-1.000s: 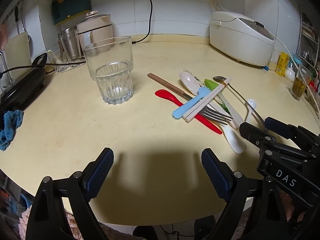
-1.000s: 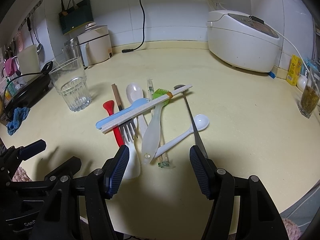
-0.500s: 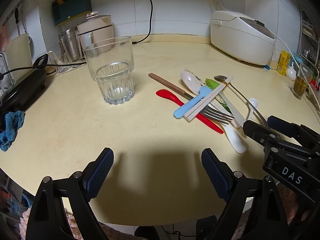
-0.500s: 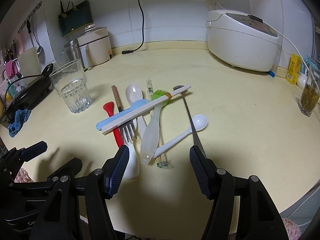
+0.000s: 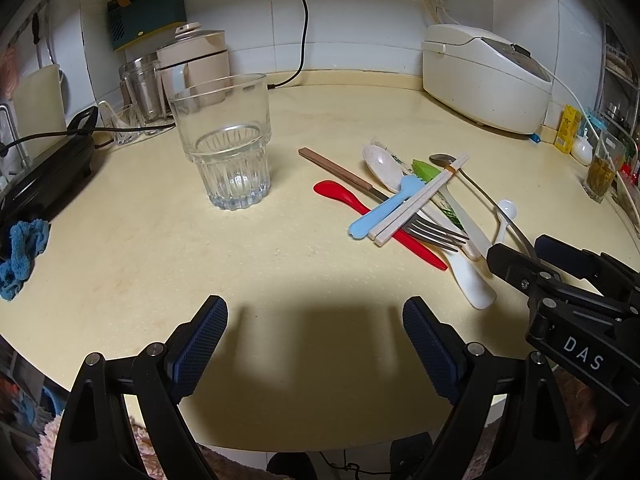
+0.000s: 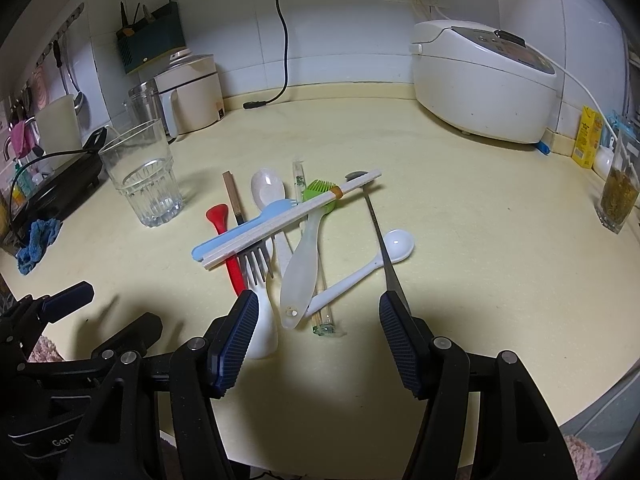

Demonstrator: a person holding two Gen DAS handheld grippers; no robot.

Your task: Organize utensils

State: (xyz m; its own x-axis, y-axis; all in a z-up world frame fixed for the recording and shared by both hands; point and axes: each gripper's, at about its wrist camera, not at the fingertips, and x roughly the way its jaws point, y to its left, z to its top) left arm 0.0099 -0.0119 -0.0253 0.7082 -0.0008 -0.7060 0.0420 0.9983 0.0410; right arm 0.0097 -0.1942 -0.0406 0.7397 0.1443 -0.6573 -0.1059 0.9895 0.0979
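A jumbled pile of utensils lies mid-counter: white chopsticks (image 6: 292,218) across a blue plastic fork (image 6: 240,232), a red spoon (image 6: 224,236), a metal fork (image 6: 256,264), a green-bristled brush (image 6: 308,240), a small white spoon (image 6: 376,258) and a long metal spoon (image 6: 380,236). An empty ribbed glass (image 5: 228,156) (image 6: 144,176) stands to their left. My right gripper (image 6: 314,316) is open just in front of the pile, holding nothing. My left gripper (image 5: 316,324) is open over bare counter, below and between glass and pile (image 5: 412,204).
A white rice cooker (image 6: 484,80) sits at the back right, a beige kettle (image 5: 196,64) and steel cups at the back left. A black appliance (image 5: 44,176) and blue cloth (image 5: 22,256) lie far left. A glass of tea (image 6: 618,184) stands at the right edge.
Both grippers have crept slightly forward toward the counter; the right one is a little closer to the pile. Nothing on the counter has moved.
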